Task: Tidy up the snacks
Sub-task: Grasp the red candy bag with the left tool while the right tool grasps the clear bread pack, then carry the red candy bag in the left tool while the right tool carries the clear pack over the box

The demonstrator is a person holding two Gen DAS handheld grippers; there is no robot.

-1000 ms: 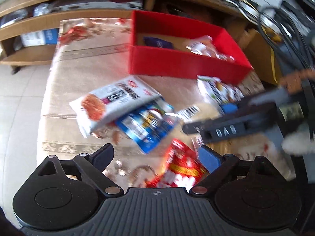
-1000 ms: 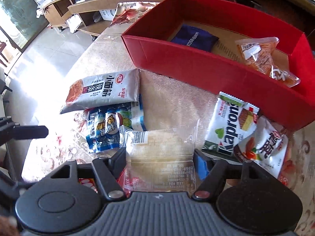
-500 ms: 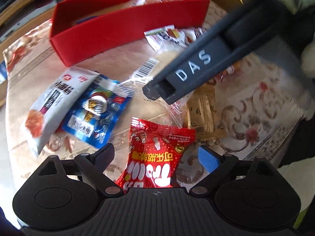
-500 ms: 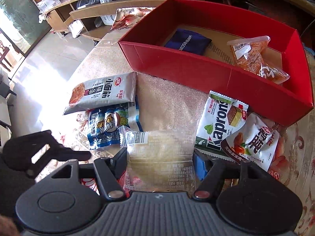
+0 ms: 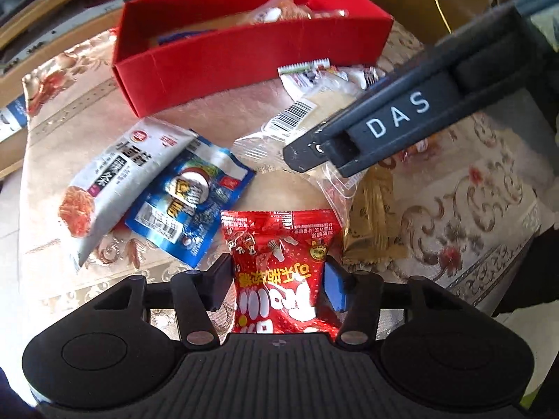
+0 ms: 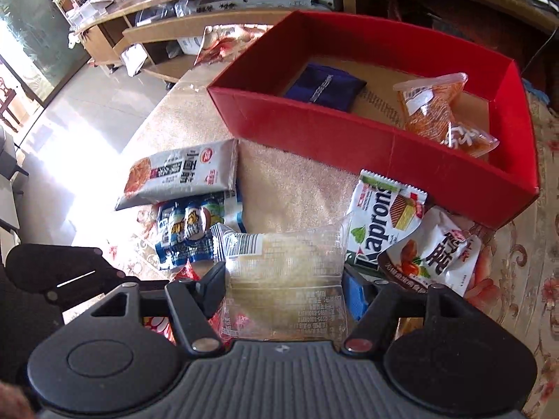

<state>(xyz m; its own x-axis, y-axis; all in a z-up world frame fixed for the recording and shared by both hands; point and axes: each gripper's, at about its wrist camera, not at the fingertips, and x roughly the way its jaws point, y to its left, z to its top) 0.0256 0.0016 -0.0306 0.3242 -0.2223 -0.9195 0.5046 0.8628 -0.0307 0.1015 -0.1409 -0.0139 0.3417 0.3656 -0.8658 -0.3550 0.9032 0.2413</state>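
Left wrist view is recording the change: the left hand-held gripper (image 5: 277, 281), jaws standing wide around nothing a second ago, has just been closing and is now pinching the red candy packet (image 5: 279, 262) by its two side edges, low over the patterned tabletop (image 5: 471, 188). Whether the packet is lifting clear of the cloth is hard to judge from this angle. Right hand-held gripper (image 6: 284, 288) is gripping the clear pastry packet (image 6: 284, 272) between its pads, as in the earlier frames, and is hanging beside the left one. Red box (image 6: 367, 146) is sitting at the far end of the tabletop, holding a dark blue pouch (image 6: 325, 87) and an orange snack bag (image 6: 436, 108). Items lying loose outside it: white noodle-strip packet (image 5: 115, 181), blue packet (image 5: 192, 206) partly under it, gold wrapper (image 5: 374, 227), wafer packet (image 6: 380, 220) and white nut packet (image 6: 436, 255) against the box wall. Assessment: with both hand-held grippers loaded, two more snacks are standing ready for carrying to the box; five are waiting.
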